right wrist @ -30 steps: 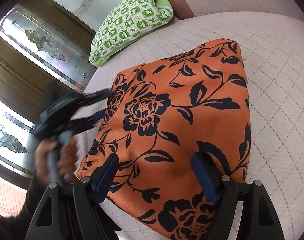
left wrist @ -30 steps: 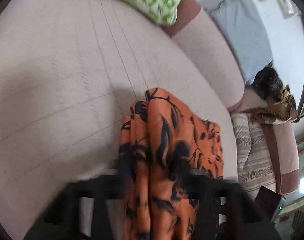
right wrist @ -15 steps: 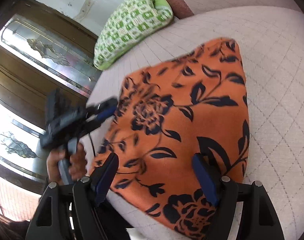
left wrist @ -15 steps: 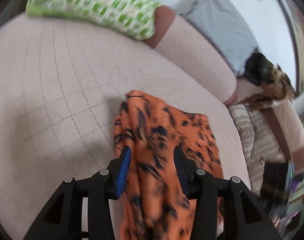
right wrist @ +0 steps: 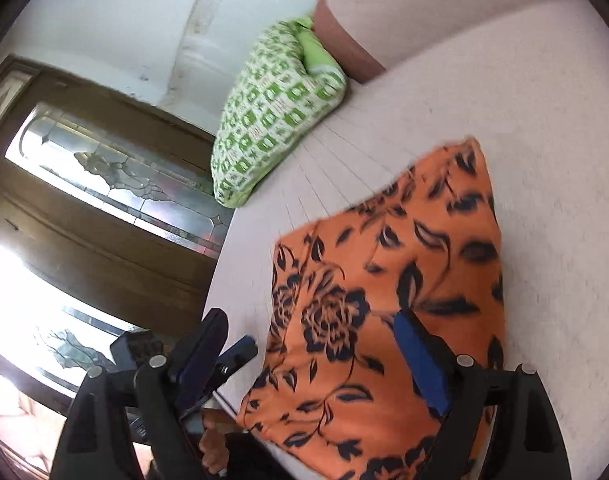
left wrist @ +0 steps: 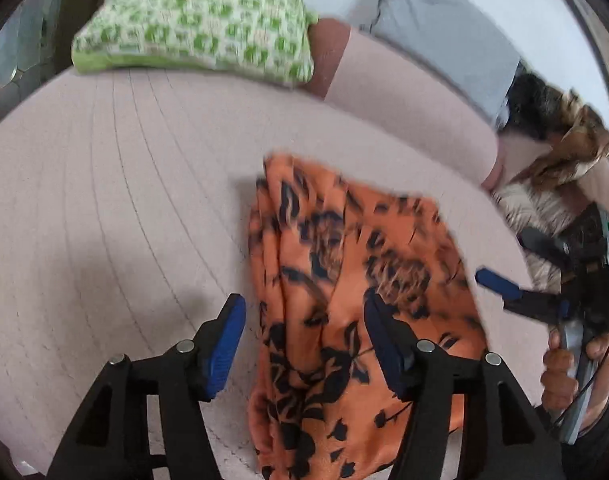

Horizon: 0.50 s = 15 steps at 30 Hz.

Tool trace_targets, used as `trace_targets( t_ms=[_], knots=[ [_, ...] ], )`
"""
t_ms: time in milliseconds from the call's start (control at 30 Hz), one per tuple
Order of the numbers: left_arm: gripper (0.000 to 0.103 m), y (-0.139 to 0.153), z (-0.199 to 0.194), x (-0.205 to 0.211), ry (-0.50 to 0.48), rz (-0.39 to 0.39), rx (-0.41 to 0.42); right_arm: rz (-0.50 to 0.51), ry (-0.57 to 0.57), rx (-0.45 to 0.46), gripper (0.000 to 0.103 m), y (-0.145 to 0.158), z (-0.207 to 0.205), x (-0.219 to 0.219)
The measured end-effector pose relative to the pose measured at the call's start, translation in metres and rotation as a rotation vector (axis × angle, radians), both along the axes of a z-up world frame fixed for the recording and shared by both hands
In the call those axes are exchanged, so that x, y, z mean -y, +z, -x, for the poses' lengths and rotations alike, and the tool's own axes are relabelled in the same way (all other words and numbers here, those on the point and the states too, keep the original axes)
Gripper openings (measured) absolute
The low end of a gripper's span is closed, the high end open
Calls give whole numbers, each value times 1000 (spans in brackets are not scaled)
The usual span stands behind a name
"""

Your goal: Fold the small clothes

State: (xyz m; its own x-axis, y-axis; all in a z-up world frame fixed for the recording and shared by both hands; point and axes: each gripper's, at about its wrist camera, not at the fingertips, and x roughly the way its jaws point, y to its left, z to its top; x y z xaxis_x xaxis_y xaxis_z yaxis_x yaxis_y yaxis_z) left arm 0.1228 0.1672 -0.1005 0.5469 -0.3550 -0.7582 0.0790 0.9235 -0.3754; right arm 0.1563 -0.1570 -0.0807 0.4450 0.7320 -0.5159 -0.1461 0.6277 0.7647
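An orange cloth with a black flower print [left wrist: 344, 280] lies folded on the pale quilted sofa seat [left wrist: 104, 220], its left edge bunched in pleats. My left gripper [left wrist: 304, 340] hovers over the near end of that edge. Its jaws are opening, and the cloth lies between and below the pads without being pressed. In the right wrist view the same cloth [right wrist: 384, 280] spreads flat under my right gripper [right wrist: 310, 360], whose jaws are also widening with nothing pinched. A hand [left wrist: 564, 364] holds the right gripper's handle at the cloth's right side.
A green-and-white patterned pillow [left wrist: 196, 28] rests at the far end of the seat [right wrist: 504, 100]. A grey cushion [left wrist: 444, 32] and a brown-black fabric heap [left wrist: 552, 128] lie on the backrest side. A wooden door with glass panels [right wrist: 104, 184] stands beyond the seat's edge.
My left gripper let go of the cloth's bunched edge, opened and drew back, and the cloth settled on the seat. My right gripper lifted, tilted and opened a little wider.
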Motion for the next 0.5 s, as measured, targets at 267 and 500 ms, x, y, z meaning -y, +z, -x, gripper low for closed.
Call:
trace_targets(
  t_ms=[267,500],
  knots=[
    [70,17,22,-6,27,-27,77,-25,-68,-39,88,-10,20,28],
    [70,3,57,-5,64,-34,25,100,-110,-43,88,-22,101,54]
  ],
)
